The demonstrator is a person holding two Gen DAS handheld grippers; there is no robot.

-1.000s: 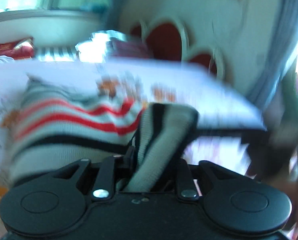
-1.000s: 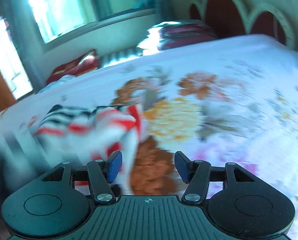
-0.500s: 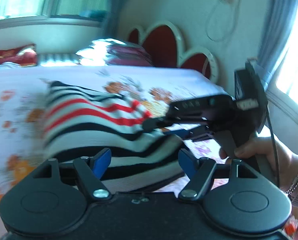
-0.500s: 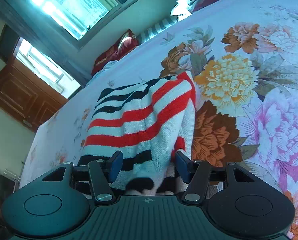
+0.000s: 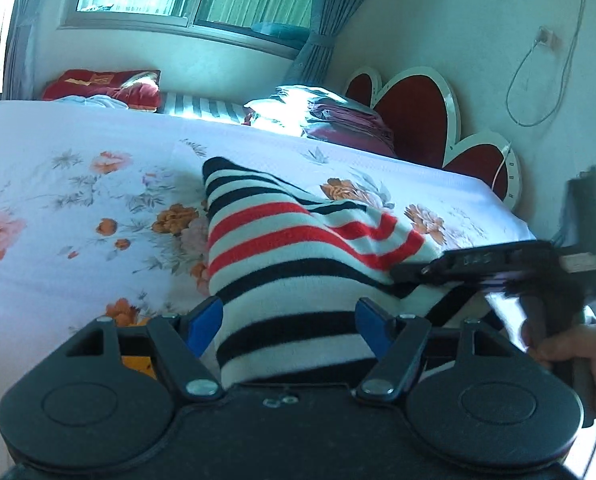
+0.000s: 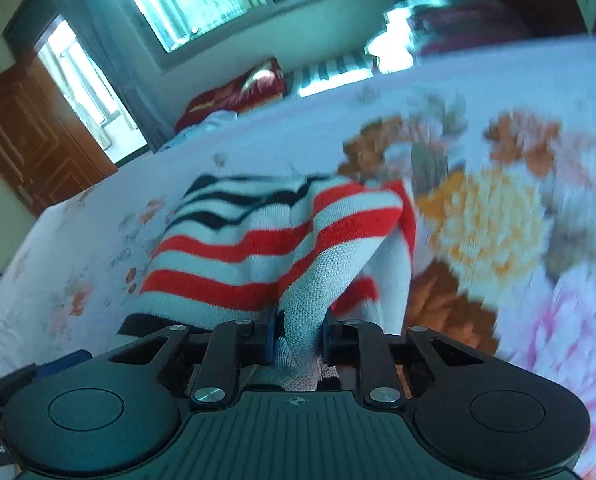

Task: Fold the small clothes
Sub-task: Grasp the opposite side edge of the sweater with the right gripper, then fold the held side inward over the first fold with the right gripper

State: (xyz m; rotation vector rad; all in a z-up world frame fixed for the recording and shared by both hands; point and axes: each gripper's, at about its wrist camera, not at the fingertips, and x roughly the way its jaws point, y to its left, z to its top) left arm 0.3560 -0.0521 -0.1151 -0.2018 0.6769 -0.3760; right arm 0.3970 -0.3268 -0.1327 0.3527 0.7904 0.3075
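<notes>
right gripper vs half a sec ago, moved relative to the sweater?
Yes. In the left wrist view the right gripper has slid down and right along the striped sweater, away from the headboard; its jaws are closing on fabric.

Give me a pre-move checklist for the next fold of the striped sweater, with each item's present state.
1. Right gripper has cloth between its pads: ok, jaws closing on a bunched edge of the striped sweater.
2. Left gripper free of the sweater: ok, jaws apart, pads not pressing the knit between them.
3. Sweater lies on the floral bedsheet: ok.
4. Sweater flat and smooth: not ok, rumpled and raised at the gripped edge.
5. Single layer pinched: cannot tell.
6. The two grippers clear of each other: ok, close but apart.
</notes>
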